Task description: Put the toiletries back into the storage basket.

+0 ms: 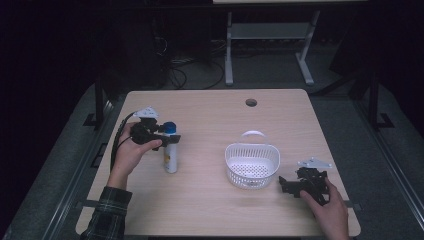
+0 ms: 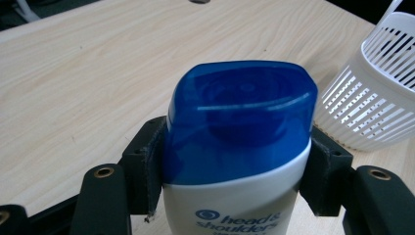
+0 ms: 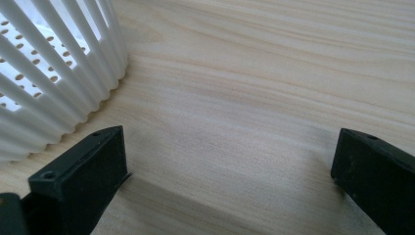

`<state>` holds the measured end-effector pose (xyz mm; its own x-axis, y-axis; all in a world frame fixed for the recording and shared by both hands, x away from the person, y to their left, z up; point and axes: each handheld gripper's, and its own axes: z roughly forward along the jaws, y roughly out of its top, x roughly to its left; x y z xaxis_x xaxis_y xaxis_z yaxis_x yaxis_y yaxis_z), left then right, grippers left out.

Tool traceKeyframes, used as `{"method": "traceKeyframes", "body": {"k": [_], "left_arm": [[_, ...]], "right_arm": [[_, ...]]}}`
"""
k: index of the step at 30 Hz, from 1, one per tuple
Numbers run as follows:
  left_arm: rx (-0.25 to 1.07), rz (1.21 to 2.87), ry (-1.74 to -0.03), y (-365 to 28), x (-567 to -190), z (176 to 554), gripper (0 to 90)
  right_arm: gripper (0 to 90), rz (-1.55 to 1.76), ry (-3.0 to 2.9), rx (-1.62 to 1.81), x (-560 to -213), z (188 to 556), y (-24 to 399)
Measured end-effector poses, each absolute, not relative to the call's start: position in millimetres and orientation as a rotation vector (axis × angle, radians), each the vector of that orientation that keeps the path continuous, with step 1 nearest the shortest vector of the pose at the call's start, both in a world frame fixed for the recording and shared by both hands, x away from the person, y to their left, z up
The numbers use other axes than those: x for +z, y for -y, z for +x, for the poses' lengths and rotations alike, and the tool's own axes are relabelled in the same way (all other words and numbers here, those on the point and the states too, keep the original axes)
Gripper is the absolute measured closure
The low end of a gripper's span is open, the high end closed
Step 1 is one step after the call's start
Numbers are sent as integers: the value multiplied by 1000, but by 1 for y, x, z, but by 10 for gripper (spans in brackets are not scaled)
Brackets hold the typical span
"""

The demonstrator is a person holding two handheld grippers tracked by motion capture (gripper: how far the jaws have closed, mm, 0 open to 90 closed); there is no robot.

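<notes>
Light wood table [image 1: 210, 200], round cable hole [image 1: 251, 102] near far edge. White slotted basket [image 1: 251, 167] stands right of middle. White bottle [image 1: 171, 160], blue cap, upright at left.

Your left gripper [image 2: 235, 171] has its two black jaws pressed against either side of the shampoo bottle [image 2: 235, 196], clamping it just below its blue cap [image 2: 240, 117]. Beyond it lies the wooden table [image 2: 88, 73], and the white slatted basket [image 2: 372, 98] stands at the right.
</notes>
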<state>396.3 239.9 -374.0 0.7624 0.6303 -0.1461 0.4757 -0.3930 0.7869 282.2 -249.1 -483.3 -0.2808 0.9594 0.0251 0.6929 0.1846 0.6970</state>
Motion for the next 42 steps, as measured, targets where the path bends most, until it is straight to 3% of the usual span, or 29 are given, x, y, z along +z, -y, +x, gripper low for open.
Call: {"method": "traceKeyframes", "body": {"k": [25,42], "left_arm": [[211,1938,-724,-259,-367,385,363],[209,1904,-645,-248,-348,375,363]], "right_arm": [[0,1549,-2048,854,-483,282,249],[0,1550,-2047,853,-483,282,249]]}}
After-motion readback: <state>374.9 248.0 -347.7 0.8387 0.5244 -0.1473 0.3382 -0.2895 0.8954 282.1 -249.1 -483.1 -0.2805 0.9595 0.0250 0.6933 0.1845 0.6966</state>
